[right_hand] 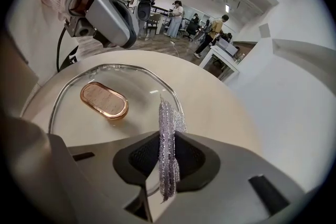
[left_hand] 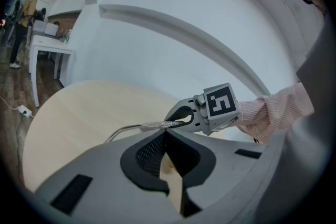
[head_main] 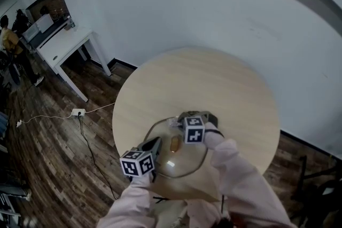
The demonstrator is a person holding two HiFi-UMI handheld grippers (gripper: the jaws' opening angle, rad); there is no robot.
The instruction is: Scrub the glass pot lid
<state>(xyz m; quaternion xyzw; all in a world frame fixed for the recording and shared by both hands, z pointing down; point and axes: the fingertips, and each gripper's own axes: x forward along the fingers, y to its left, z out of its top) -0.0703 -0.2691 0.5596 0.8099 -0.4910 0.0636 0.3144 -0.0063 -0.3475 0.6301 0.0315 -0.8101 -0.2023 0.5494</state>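
Note:
A glass pot lid (head_main: 184,160) with a copper oval handle (head_main: 174,143) lies on the round wooden table (head_main: 214,88). My left gripper (head_main: 155,143) is at the lid's left rim; in the left gripper view its jaws (left_hand: 164,136) are shut where the metal rim (left_hand: 123,128) reaches them. My right gripper (right_hand: 167,136) is shut on a silver mesh scrubber (right_hand: 167,118), whose free end rests on the lid (right_hand: 136,86) near its rim. The handle (right_hand: 104,100) lies just left of the scrubber. The left gripper (right_hand: 126,39) stands at the lid's far side.
A white desk (head_main: 64,42) stands at the far left, with a power strip (head_main: 78,112) and cable on the wooden floor. Several people stand in the room (right_hand: 173,18) beyond. A white wall curves behind the table.

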